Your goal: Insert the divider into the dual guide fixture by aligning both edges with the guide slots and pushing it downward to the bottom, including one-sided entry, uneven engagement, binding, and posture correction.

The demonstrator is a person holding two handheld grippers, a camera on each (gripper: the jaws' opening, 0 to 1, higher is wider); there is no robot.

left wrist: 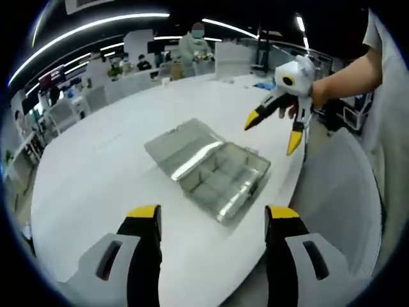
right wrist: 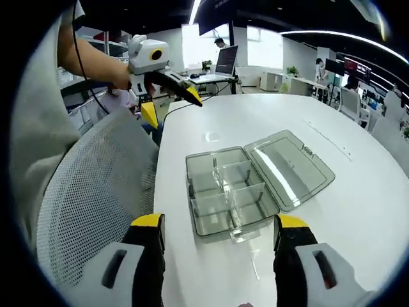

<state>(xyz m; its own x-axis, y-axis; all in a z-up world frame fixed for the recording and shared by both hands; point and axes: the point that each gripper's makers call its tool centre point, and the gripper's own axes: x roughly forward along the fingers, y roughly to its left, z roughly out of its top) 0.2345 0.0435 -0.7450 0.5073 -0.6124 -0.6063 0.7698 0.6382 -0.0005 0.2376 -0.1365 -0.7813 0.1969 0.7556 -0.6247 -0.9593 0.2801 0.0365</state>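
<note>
Two hand-held grippers, both spread wide and empty: left hand-held gripper (left wrist: 211, 220), right hand-held gripper (right wrist: 218, 229). One clear box (right wrist: 231, 196), lid (right wrist: 289, 167) laid flat open, on the white bench (right wrist: 358, 217) near a mesh chair (right wrist: 96, 198). Dividers (right wrist: 238, 190) stand seated inside the box; which one is to be worked cannot be told. Advice: pinch the divider's top edge, hold it upright, start both edges evenly, press straight down.

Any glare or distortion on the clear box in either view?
Left gripper view: ceiling-light streak glares across the open lid of the clear box; fisheye bends the white table edge. Right gripper view: a thinner streak on the lid, dividers readable, periphery curved.
</note>
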